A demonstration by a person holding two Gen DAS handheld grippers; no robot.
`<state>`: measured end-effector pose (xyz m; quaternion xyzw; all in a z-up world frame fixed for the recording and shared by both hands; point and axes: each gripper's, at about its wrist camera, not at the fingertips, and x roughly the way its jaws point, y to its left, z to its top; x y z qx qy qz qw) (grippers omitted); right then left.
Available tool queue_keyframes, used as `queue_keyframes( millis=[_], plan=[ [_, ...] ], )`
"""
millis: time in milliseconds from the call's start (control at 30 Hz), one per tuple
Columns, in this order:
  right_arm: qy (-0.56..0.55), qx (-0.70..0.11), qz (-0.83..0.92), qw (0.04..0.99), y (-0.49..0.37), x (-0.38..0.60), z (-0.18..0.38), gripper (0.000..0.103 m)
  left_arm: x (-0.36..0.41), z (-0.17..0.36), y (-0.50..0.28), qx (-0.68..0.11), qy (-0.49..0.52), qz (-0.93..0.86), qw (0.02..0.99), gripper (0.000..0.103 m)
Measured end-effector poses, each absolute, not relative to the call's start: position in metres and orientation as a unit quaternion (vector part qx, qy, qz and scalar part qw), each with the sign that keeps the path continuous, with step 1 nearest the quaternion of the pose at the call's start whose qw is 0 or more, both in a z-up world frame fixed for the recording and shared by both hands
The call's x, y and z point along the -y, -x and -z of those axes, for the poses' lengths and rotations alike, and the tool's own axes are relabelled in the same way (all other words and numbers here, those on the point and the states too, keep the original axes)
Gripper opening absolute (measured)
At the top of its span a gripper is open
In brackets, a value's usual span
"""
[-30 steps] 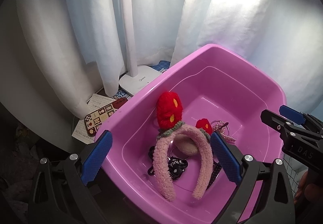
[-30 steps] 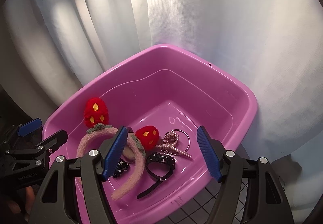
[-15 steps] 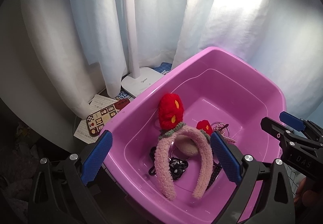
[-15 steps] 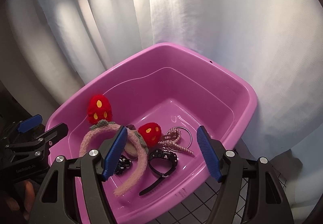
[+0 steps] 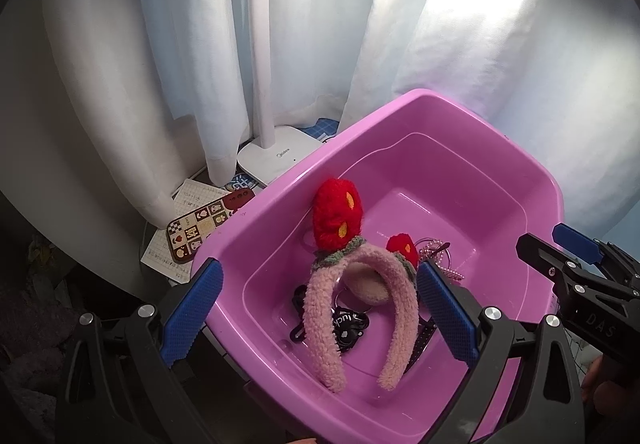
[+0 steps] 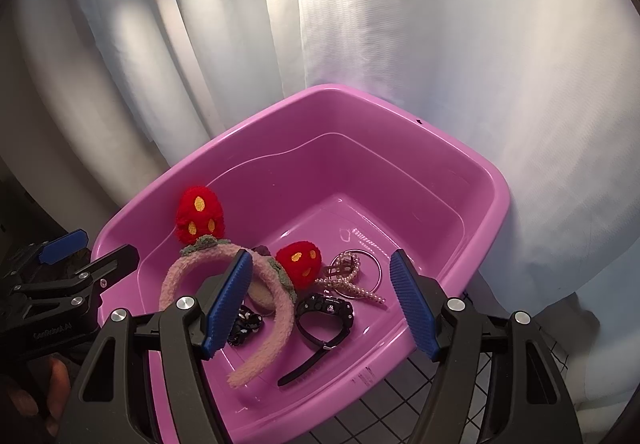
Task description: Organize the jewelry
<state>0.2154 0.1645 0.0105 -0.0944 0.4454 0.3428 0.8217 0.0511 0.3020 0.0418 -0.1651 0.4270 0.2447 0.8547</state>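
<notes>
**Jewelry piled in tub, both tools empty**

Fluffy pink headband with red strawberry pompoms (image 6: pixel 224 276) heaped over black watch (image 6: pixel 324 318) and pearl clip (image 6: pixel 352 280) in pink plastic tub (image 6: pixel 472 244); white lamp base (image 5: pixel 276 156) beyond tub's left rim; left gripper (image 5: pixel 320 308) and right gripper (image 6: pixel 320 304) wide open above near rim, holding nothing.

Both wrist views above tub (image 5: pixel 532 172)
</notes>
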Motion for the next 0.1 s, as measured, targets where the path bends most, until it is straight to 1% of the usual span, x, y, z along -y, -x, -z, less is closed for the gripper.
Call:
queue_keyframes(
  millis=[100],
  plan=[
    [0.094, -0.445, -0.343, 0.822, -0.2152, -0.1643, -0.0105, 0.068, -0.3019, -0.0419, -0.0509, -0.427, 0.162, -0.248, 0.855, 0.096]
  ],
)
